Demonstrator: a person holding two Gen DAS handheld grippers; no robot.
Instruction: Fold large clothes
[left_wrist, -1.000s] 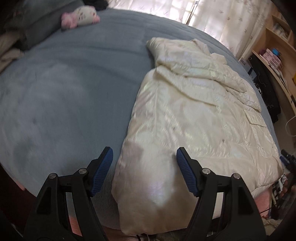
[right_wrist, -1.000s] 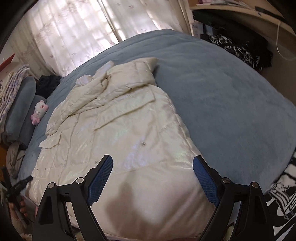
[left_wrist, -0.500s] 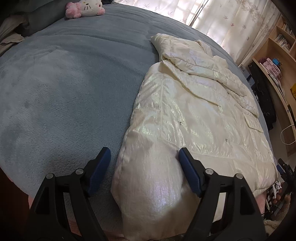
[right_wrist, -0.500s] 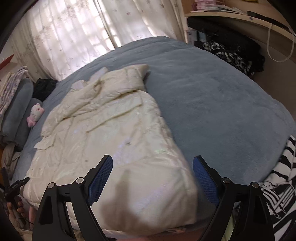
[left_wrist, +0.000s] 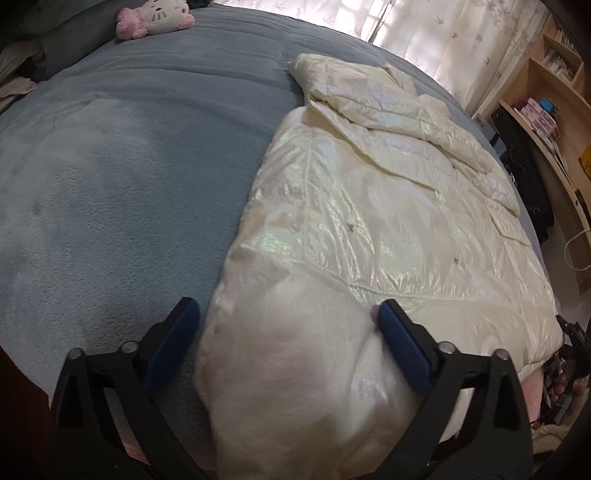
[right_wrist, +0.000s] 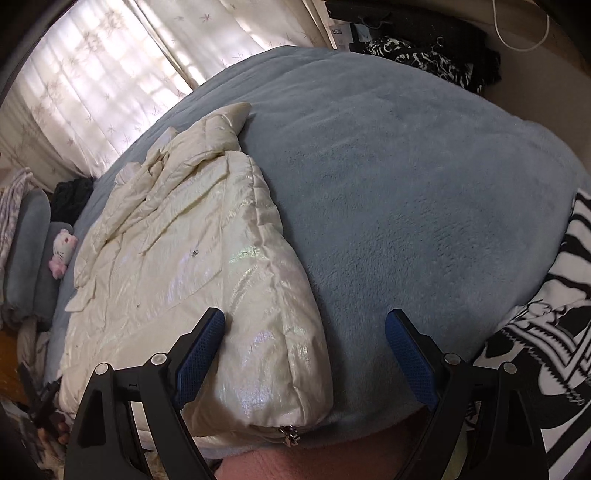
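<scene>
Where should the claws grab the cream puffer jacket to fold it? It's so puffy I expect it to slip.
Take the puffer jacket by its two near hem corners, coming from the bed's near edge. The corners are thinner bunched ends, and each claw already straddles one: left claw, its jaws opening, and right claw, by the zipper end. The quilted middle looks too bulky to pinch.

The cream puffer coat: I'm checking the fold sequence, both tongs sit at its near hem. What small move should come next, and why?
Probably close both tongs on the hem corners. The left tongs are opening with a puffy corner of the cream puffer coat between the pads. The right tongs stand open astride the other corner by the zipper. Nothing is gripped yet, and the coat lies flat on the blue blanket.
</scene>
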